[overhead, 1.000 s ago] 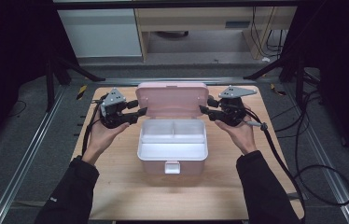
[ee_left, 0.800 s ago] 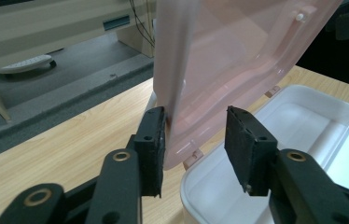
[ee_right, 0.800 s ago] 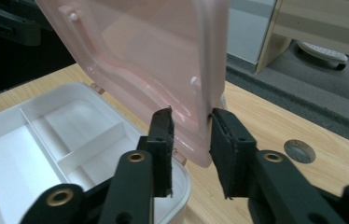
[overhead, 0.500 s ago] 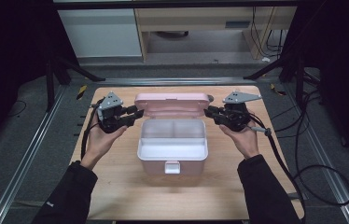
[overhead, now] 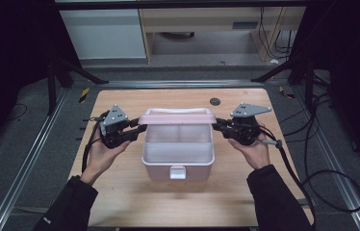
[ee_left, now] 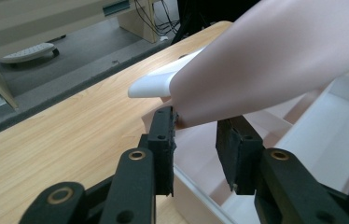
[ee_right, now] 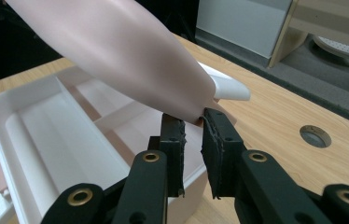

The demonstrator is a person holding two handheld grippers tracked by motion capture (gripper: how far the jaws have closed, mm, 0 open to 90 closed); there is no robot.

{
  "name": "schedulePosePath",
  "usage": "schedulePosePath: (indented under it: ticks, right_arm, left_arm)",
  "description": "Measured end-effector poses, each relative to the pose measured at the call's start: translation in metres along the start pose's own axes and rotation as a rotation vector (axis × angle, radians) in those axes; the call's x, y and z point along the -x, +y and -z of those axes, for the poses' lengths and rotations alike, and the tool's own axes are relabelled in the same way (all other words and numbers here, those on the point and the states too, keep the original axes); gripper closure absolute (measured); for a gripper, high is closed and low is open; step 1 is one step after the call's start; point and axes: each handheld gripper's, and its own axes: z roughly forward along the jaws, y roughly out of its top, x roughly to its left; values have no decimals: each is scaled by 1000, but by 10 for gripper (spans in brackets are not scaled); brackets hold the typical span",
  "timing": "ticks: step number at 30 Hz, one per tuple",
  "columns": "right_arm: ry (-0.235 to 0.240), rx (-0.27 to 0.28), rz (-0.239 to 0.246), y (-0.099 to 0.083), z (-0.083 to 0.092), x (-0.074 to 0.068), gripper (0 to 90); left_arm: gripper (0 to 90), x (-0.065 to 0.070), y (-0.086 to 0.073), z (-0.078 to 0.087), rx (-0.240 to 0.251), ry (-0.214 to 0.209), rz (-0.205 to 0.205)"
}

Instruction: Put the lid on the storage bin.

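Flanking pink lid (overhead: 176,117): both hand-held grippers.

Light falls from overhead onto the bench (overhead: 120,192), leaving the floor and both edges of the frame nearly black. The high view is soft and grainy. In the gripper views the pink lid (ee_left: 275,56) looms blurred, evenly lit, without glare.
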Motion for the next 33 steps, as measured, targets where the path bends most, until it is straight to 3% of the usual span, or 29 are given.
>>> schedulePosePath:
  ticks: [4,14,21,27,30,33]
  right_arm:
    - [8,-11,9,-6,2,-4,773]
    - [23,-6,18,-23,9,-12,703]
    - [28,-30,20,-34,15,-15,666]
    - [27,-47,17,-41,19,-16,646]
    - [25,-52,6,-46,22,-14,632]
    - [1,-70,2,-52,23,-10,612]
  left_arm:
    - [664,2,-7,2,8,-25,19]
    - [625,14,-17,14,8,-27,-15]
    - [598,21,-30,22,-30,-31,-17]
    - [591,21,-42,27,-42,-26,16]
    - [570,19,-52,28,-83,-15,13]
    - [565,13,-61,30,-95,-7,41]
